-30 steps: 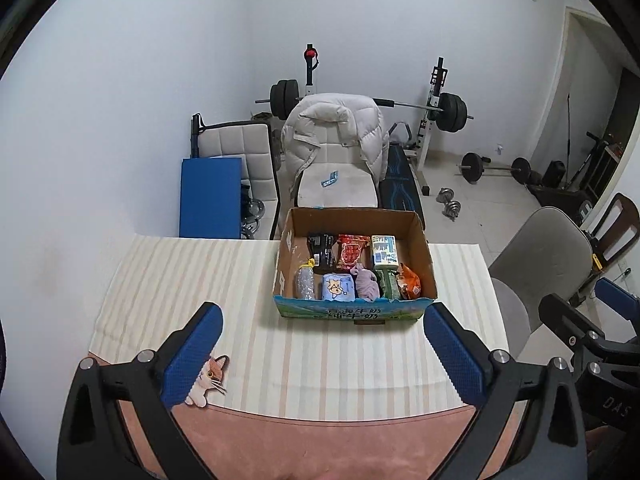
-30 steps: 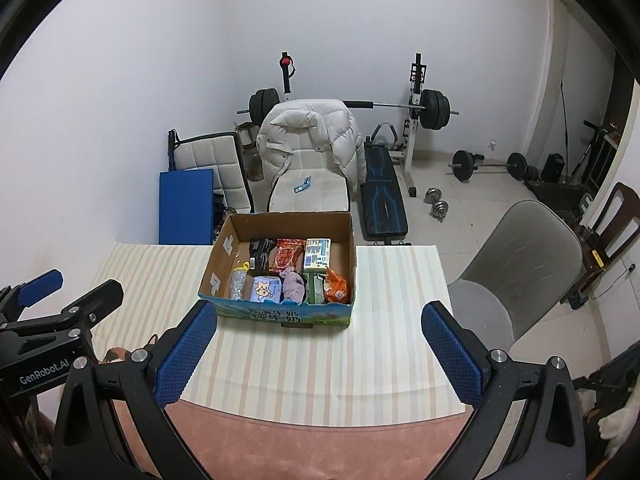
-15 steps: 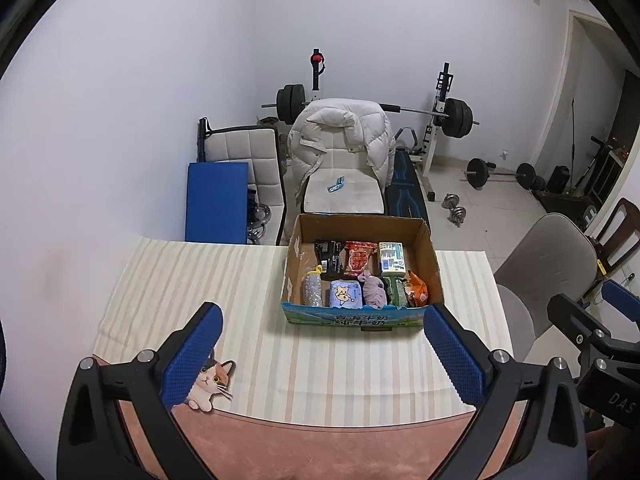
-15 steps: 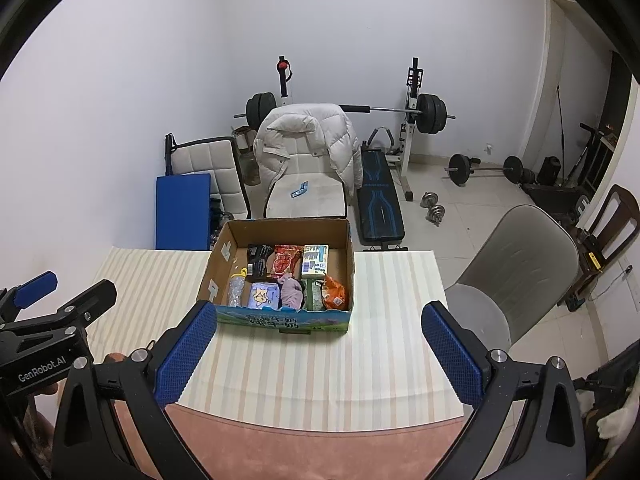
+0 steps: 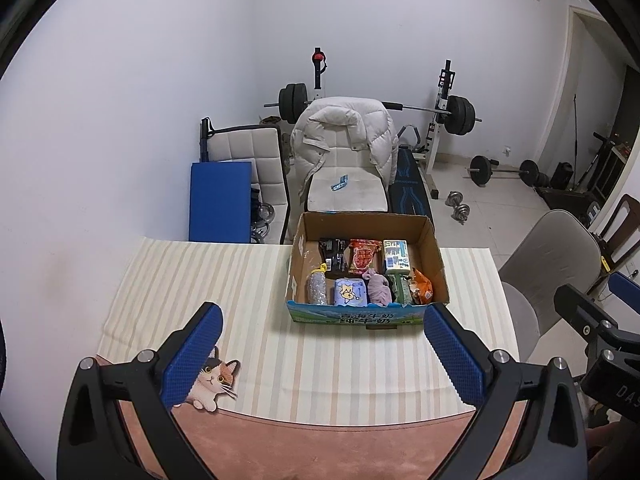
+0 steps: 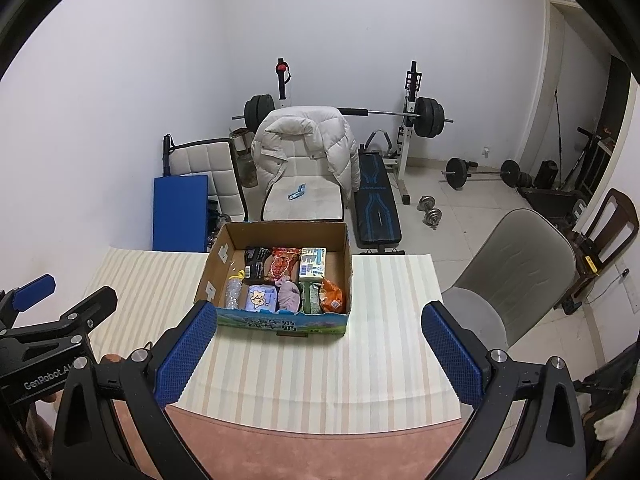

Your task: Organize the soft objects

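Observation:
An open cardboard box stands on the striped tablecloth; it also shows in the right wrist view. Inside lie a pale purple soft toy, a blue tissue pack, a glittery bottle, a red snack bag, a black packet, a green-white carton and an orange bag. My left gripper is open and empty, held above the table's near edge. My right gripper is open and empty beside it, to the right.
A cat sticker lies at the cloth's near left corner. Behind the table stand a white chair with a puffer jacket, a blue pad and a barbell rack. A grey chair stands at the table's right.
Both grippers have risen and pulled back a little from the box; the view now takes in more of the room. Both stay open.

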The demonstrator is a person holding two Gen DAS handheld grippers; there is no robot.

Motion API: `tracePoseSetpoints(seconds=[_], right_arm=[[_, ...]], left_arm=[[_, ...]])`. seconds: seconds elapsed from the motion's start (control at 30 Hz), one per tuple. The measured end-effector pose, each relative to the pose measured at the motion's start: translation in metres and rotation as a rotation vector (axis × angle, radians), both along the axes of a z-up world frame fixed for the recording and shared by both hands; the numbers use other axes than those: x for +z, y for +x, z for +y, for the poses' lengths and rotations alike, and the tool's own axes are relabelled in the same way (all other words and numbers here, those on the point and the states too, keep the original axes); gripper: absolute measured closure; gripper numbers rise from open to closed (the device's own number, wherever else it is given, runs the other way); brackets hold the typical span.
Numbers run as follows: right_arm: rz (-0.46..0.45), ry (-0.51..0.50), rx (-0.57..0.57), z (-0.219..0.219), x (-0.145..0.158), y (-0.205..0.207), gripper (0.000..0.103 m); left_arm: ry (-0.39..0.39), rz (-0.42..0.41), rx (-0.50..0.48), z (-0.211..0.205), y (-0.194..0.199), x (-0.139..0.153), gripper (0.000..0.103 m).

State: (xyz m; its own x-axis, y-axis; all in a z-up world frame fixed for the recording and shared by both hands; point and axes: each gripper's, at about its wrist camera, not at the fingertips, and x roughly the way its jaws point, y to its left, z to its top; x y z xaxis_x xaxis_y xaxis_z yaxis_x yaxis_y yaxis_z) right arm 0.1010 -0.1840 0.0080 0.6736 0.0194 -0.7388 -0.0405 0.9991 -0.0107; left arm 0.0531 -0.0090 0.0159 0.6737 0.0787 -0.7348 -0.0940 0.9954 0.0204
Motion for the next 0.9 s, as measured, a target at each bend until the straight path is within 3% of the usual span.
tracePoseSetpoints(seconds=[0.9], right_arm=[[-0.011,-0.013,-0.005,-0.0004,0.004,0.0021,0.0]], left_arm=[[0.003,-0.005,0.003,0.0016,0.0003,0.0031,0.0]])
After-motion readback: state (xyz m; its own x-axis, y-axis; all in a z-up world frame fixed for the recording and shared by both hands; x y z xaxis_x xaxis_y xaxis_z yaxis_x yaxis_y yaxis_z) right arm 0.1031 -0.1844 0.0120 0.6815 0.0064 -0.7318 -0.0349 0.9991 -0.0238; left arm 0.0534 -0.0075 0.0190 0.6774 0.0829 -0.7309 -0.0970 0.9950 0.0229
